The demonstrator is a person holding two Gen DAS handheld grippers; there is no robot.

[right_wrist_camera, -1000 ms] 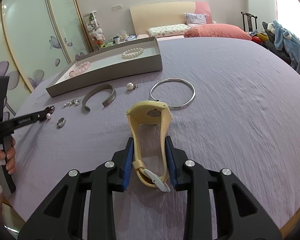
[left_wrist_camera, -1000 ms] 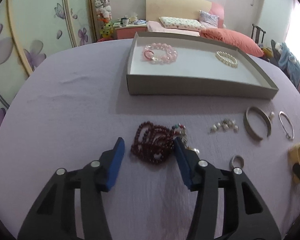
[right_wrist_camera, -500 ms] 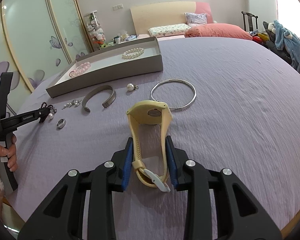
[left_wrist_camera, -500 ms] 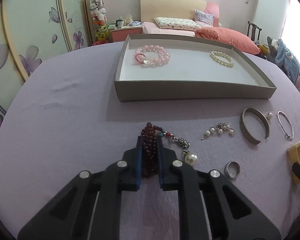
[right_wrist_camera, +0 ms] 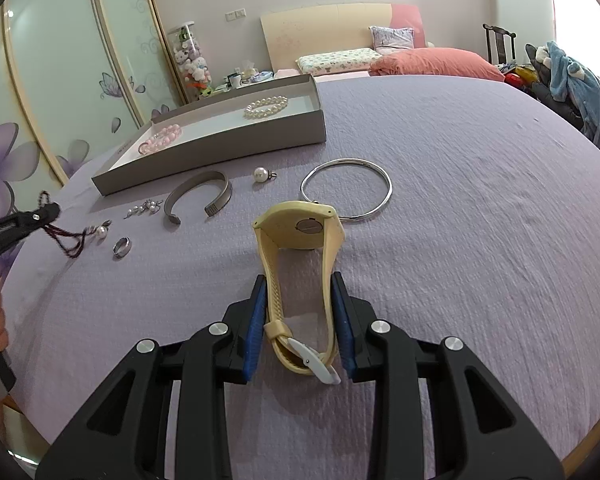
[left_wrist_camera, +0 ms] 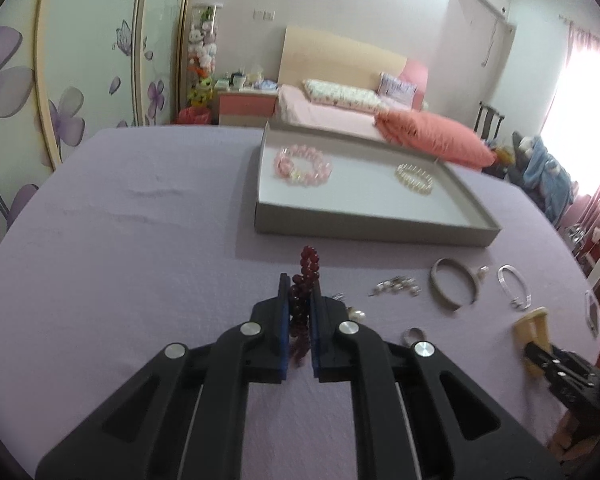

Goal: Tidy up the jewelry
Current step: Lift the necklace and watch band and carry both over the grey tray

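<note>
Half of the dark red bead bracelet (left_wrist_camera: 305, 284) is hidden between the blue pads of the left hand-held gripper (left_wrist_camera: 300, 300), which is clamped on it above the lilac surface (left_wrist_camera: 140, 248). Inside the shallow grey tray (left_wrist_camera: 364, 227) lie a pink bead bracelet (left_wrist_camera: 303, 162) and a pearl bracelet (left_wrist_camera: 415, 177). Rubbery and ridged, the yellow watch (right_wrist_camera: 300, 264) sits pinched in the right hand-held gripper (right_wrist_camera: 300, 308), near a thin silver bangle (right_wrist_camera: 346, 189).

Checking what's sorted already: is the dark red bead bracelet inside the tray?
No, the dark red bead bracelet is clamped in the left gripper, short of the tray.
</note>
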